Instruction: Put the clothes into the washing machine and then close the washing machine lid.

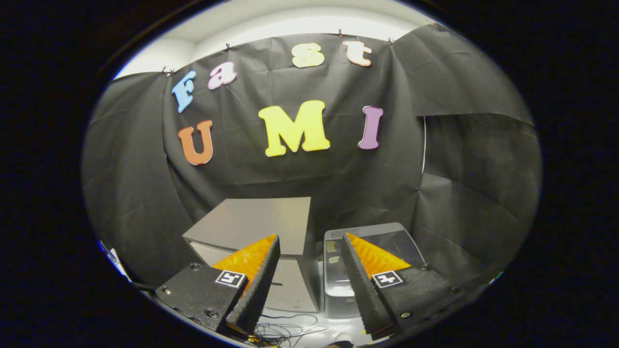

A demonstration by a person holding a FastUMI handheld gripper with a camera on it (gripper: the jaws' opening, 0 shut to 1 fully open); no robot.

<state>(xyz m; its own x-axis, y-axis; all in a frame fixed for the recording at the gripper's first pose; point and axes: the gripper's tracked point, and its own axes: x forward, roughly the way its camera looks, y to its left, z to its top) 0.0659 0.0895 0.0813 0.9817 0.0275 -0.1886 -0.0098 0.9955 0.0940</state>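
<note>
**Two units ahead, fingers empty**

Two boxes stand against the black cloth wall (145, 193) beyond my gripper (309, 251). The left one is a pale cabinet (251, 224) with a flat top. Just beside it, on the right, is the washer (338, 290), its clear lid (387, 241) lying shut on top. My fingers (258, 285) are spread apart and hold nothing; the gap between them frames the seam between the two boxes. The right finger covers part of the lid. Thin cables (285, 328) lie loose on the surface below the fingers. I can make out no clothes from here.
</note>
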